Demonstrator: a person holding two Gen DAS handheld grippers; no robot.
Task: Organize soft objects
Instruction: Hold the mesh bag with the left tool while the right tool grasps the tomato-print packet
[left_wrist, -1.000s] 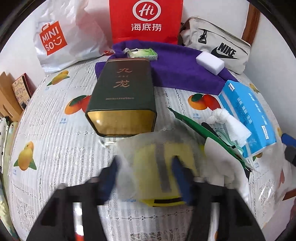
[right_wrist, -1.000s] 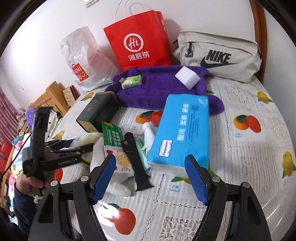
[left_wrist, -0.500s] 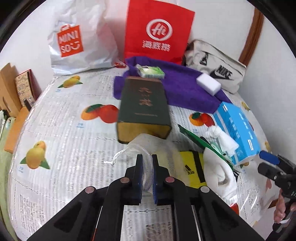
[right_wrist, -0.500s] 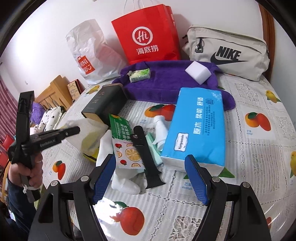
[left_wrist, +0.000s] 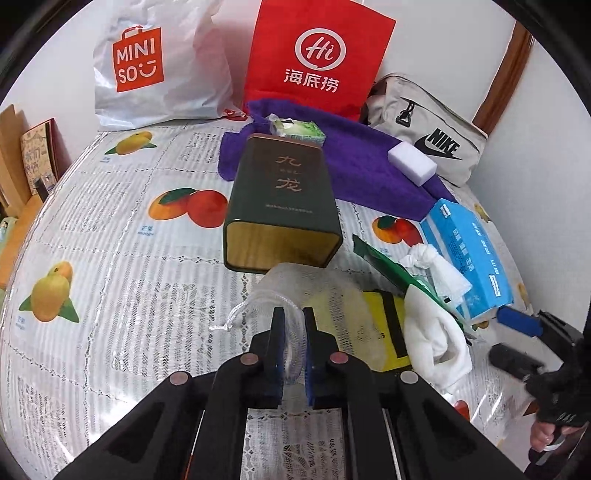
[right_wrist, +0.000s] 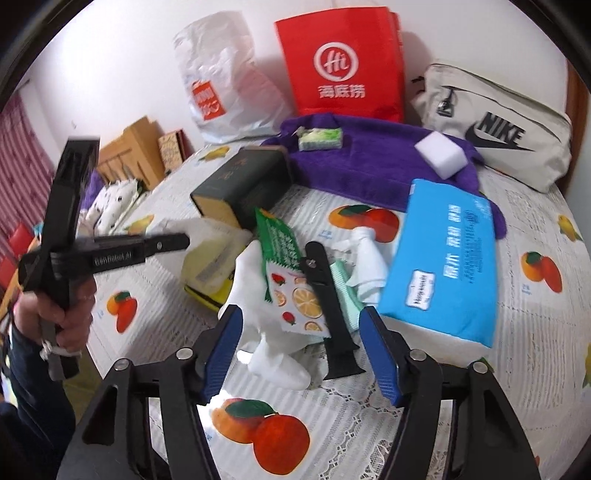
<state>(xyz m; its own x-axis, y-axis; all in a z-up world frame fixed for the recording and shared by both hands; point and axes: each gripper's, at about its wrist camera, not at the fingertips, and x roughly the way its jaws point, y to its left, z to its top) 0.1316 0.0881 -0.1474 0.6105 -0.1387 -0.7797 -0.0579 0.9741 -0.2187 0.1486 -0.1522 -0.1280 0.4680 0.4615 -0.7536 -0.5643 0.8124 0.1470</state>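
**Left pinching the mesh pouch, right closing over the pile**

I'm clamping my left gripper (left_wrist: 293, 332) on the white mesh pouch (left_wrist: 314, 295), just in front of the dark green tin (left_wrist: 284, 206) on the fruit-print tablecloth (left_wrist: 110, 258). My right gripper (right_wrist: 301, 350) is hanging over the white cloth (right_wrist: 255, 280), jaws narrowing, gripping nothing.

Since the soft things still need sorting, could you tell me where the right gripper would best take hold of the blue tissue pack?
Probably across its short width at the near end. The blue tissue pack lies flat, its long axis running away from the right gripper, so coming down from above with one finger on each long edge suits it. Its left edge sits close to a knotted white cloth, so keep clear of that.
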